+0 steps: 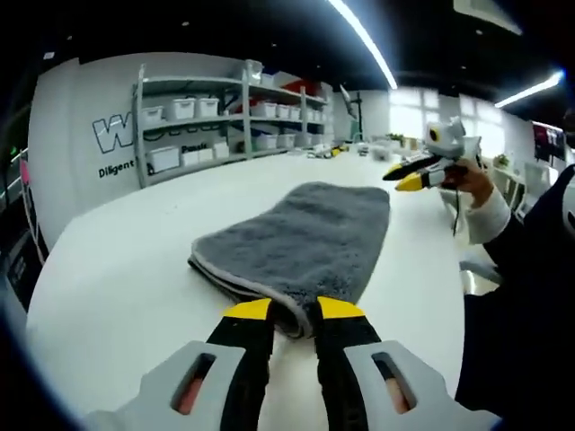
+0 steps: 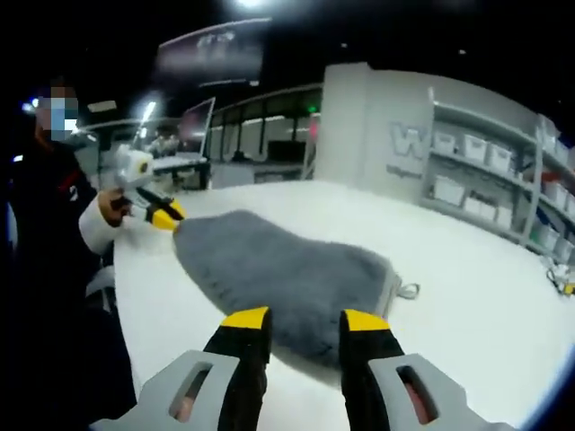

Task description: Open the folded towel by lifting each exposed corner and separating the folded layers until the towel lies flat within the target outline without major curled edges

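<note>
Towel (image 1: 301,238) soft, limp, still folded on desk (image 1: 126,278). Your left tool (image 1: 294,310) pinches near corner; right tool (image 2: 305,321) open, empty. Grip top layer only.

The towel (image 1: 301,238) lies on the table (image 1: 117,278) (folded layers stacked). Shelves (image 1: 225,117) stand behind the table.

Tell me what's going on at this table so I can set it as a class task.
A person holds a two-jaw gripper in each hand over a folded grey towel on a white table. The left gripper has its jaws pinched on the towel's near corner. The right gripper hovers open above the opposite end, holding nothing. The towel is not yet unfolded.
</note>
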`<action>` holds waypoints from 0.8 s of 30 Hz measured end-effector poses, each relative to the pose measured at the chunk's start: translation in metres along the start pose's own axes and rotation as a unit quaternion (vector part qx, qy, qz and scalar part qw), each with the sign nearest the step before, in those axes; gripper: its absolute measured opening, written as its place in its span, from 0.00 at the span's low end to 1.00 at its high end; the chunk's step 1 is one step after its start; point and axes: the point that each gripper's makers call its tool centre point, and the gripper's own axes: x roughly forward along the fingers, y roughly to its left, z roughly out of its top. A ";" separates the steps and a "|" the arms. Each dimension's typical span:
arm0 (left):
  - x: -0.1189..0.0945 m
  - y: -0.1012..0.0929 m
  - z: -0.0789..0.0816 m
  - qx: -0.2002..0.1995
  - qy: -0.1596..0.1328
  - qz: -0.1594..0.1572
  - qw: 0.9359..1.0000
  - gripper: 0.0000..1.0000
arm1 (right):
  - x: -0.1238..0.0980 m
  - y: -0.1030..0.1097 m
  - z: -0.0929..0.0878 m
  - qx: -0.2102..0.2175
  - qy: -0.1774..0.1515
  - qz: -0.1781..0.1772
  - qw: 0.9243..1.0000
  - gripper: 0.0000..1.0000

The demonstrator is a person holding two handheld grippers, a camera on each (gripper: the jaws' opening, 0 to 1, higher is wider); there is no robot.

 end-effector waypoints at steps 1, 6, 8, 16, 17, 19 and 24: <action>0.000 0.003 0.001 0.008 -0.005 0.005 1.000 0.20 | 0.002 0.002 0.000 -0.001 0.001 0.004 1.000 0.26; 0.003 0.001 -0.001 0.003 -0.007 -0.014 1.000 0.25 | 0.009 0.015 0.010 -0.029 -0.009 0.018 0.999 0.26; 0.005 0.002 -0.001 -0.012 -0.008 -0.017 1.000 0.25 | 0.012 0.021 0.020 -0.049 -0.030 0.013 0.998 0.24; 0.008 -0.007 -0.008 -0.038 0.011 -0.035 0.999 0.15 | 0.029 0.050 0.010 -0.082 0.011 0.036 0.996 0.22; 0.009 -0.008 -0.009 -0.039 0.012 -0.036 0.999 0.15 | 0.033 0.049 0.005 -0.081 0.022 0.036 0.996 0.22; 0.009 -0.009 -0.012 -0.042 0.019 -0.036 0.998 0.13 | 0.040 0.043 -0.003 -0.073 0.033 0.025 0.996 0.22; 0.009 -0.011 -0.014 -0.047 0.025 -0.039 0.998 0.10 | 0.044 0.043 -0.013 -0.070 0.045 0.027 0.996 0.22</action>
